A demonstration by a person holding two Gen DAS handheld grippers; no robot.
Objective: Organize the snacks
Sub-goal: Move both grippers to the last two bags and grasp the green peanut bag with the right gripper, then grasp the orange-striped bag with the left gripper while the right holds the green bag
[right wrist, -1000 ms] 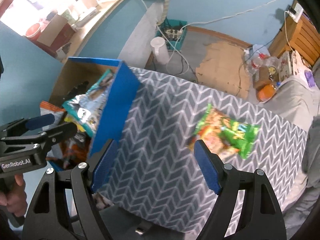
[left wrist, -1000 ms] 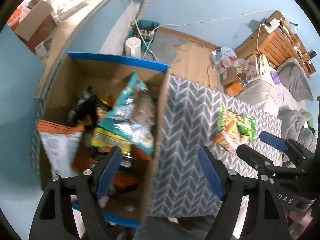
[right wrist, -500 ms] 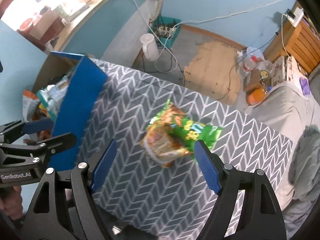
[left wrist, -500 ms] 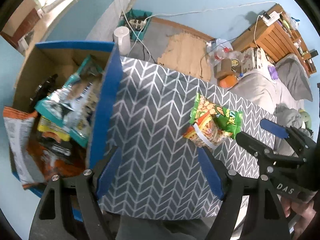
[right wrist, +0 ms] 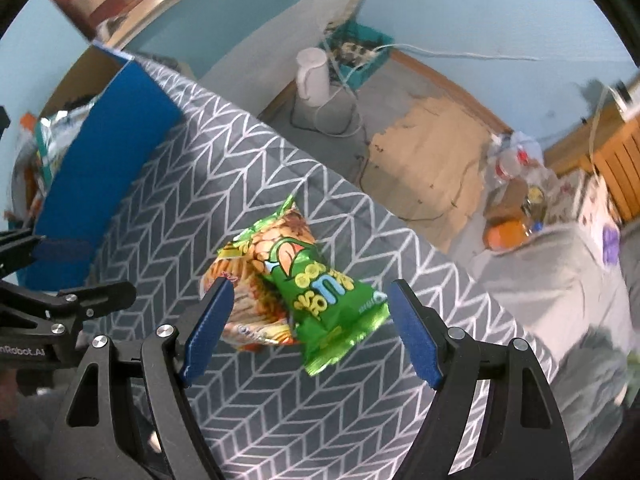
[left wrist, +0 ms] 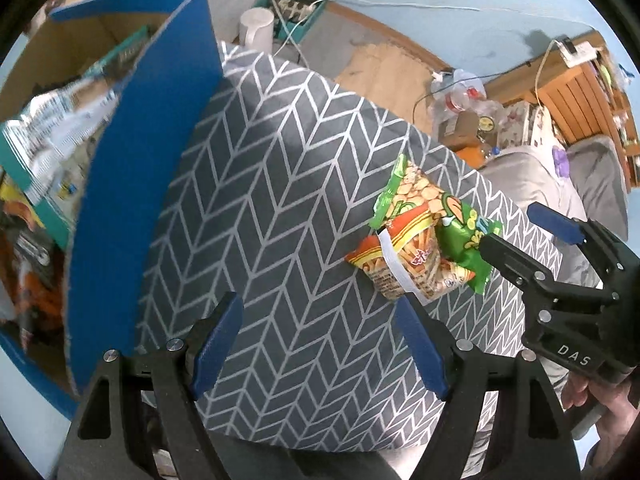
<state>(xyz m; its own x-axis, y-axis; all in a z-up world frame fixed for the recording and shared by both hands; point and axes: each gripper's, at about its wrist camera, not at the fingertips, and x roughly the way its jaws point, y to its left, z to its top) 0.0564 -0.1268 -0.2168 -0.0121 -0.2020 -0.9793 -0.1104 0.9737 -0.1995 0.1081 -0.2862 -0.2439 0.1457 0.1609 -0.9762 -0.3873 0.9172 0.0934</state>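
Both sets of jaws stand apart with nothing between their pads: your right gripper [right wrist: 308,330] hangs over the snacks, and your left gripper [left wrist: 318,346] hangs over bare patterned cloth. The two loose packets lie overlapped on the grey chevron counter [right wrist: 208,184], well apart from the cardboard box [left wrist: 132,184] at the left of the frame, where other bags already sit. In the right wrist view the green packet [right wrist: 320,284] lies on top, its long axis running from the upper left toward the lower right, and the orange packet [right wrist: 244,292] peeks out from under it on the left side. Your right jaws frame the pair from either side, so the snacks lie straight ahead and below them; your right hand is clearly the nearer one. In the left wrist view the same pair sits up and to the right of your left jaws, with the green packet [left wrist: 464,240] nearly under your right gripper [left wrist: 516,236] and the orange packet [left wrist: 404,256] toward your left one. As I judge it, the green packet's length lies roughly along the line between your right pads, so you may need to roll the wrist to close across its narrow width. Watch that you do not pinch both packets together.
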